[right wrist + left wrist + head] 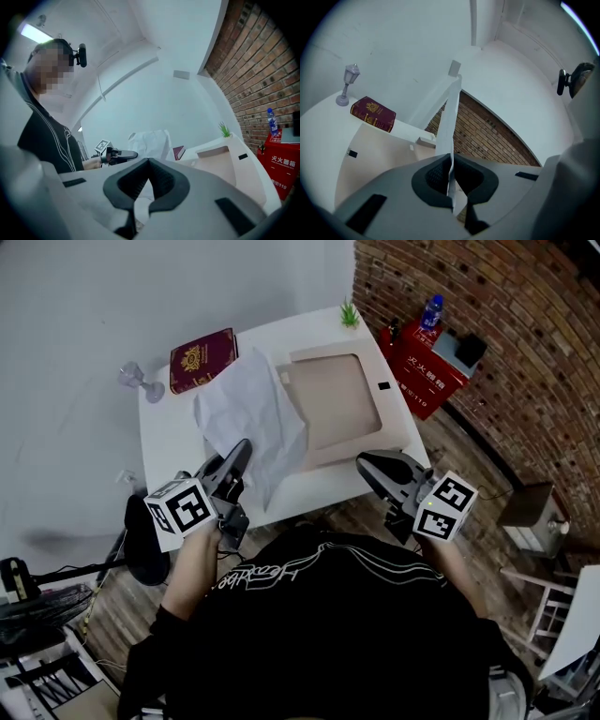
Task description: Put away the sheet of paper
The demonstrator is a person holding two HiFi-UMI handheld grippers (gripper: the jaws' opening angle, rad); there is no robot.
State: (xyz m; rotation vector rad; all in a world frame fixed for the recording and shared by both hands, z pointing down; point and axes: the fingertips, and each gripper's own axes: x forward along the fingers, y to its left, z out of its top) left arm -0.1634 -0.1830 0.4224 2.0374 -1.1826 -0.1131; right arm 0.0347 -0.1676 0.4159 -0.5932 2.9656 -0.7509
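While left gripper (246, 448) pinches sheet of paper (251, 407), right gripper (364, 463) closed

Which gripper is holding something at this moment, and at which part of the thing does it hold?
The left gripper pinches the sheet of paper at its near edge. The right gripper is shut and holds nothing.

A crumpled white sheet of paper (251, 413) stands up from the white rectangular table (169, 432), its near corner at the tip of the left gripper (242, 454). A shallow beige cardboard tray (337, 399) lies just right of it. A maroon hardcover book (202, 359) lies beyond.
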